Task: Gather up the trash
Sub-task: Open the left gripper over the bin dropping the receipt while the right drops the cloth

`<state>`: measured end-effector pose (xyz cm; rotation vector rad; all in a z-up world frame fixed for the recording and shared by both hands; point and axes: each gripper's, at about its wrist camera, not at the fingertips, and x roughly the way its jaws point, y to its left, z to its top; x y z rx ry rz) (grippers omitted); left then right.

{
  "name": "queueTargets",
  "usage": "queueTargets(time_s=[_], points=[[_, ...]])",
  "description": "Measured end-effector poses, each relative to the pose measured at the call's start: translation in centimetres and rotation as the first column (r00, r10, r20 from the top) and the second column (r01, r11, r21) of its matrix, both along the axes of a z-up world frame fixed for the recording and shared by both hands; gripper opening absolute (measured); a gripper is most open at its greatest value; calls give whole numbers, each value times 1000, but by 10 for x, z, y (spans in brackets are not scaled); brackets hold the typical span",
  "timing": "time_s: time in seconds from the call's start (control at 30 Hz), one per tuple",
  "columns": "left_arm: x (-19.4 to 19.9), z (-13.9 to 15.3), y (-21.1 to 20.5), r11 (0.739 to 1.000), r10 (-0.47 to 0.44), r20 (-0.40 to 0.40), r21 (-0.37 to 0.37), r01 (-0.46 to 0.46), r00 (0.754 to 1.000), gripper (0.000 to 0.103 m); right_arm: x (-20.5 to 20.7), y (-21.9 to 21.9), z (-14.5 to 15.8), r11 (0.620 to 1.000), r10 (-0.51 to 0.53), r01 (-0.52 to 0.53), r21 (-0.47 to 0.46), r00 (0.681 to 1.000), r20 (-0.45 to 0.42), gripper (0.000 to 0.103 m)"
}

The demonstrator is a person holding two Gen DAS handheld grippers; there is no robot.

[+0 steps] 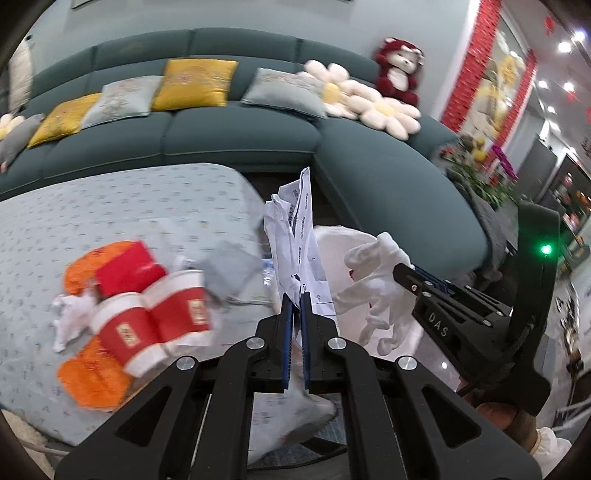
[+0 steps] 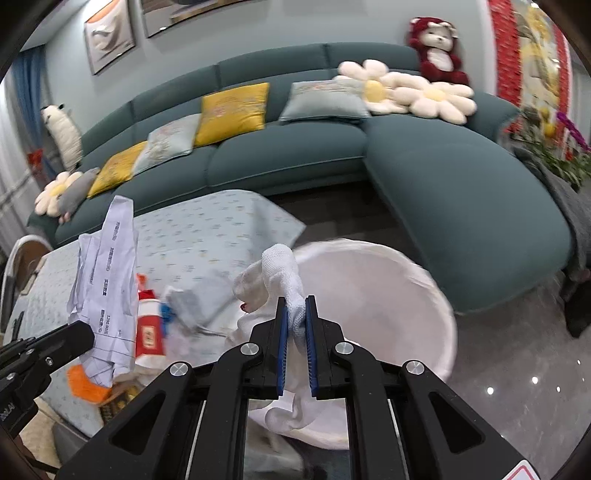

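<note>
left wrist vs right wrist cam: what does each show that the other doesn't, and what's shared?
Left wrist only: two red paper cups lying side by side on the table, with a red box behind them.

Right wrist only: framed pictures on the wall and a blue curtain.

Both: the left gripper shut on crumpled printed paper, the right gripper shut on a white glove, the white bin bag, the green sofa.

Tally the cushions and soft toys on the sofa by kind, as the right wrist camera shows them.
Yellow cushions: 2
Pale blue-grey cushions: 2
Flower cushions: 3
Red plush bear: 1
White plush toy: 1
Grey plush toy: 1
Total: 10
</note>
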<state>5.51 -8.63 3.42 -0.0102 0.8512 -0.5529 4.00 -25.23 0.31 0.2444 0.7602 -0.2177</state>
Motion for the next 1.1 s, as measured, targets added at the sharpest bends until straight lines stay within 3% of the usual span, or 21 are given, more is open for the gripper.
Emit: queueTargets(time_s=[0.37,0.63,0.73,0.8,0.87,1.1], points=[[5,-22,-56,995,-101,-46,17,102,994,4,-14,-39,-26,996,-89,90,27,995,-42,9],[14,-33,-75,993,-111,-72,25,113,991,5,-10,-43,-33,994,-96,98,44,994,-49,11],[18,-34,-76,995,-101,-79,17,103,992,10,-10,-45,-33,993,-109,111,38,993,-41,17],[19,-34,-76,995,-91,-77,22,93,993,22,-11,-44,-33,993,-113,115,32,993,-37,29],[18,-33,-74,996,-79,-72,24,81,994,27,-13,-42,-31,993,-117,118,19,993,-30,36],[19,-32,-64,998,-60,-73,23,62,996,27,-15,-34,-25,994,-108,108,-1,994,-26,38]])
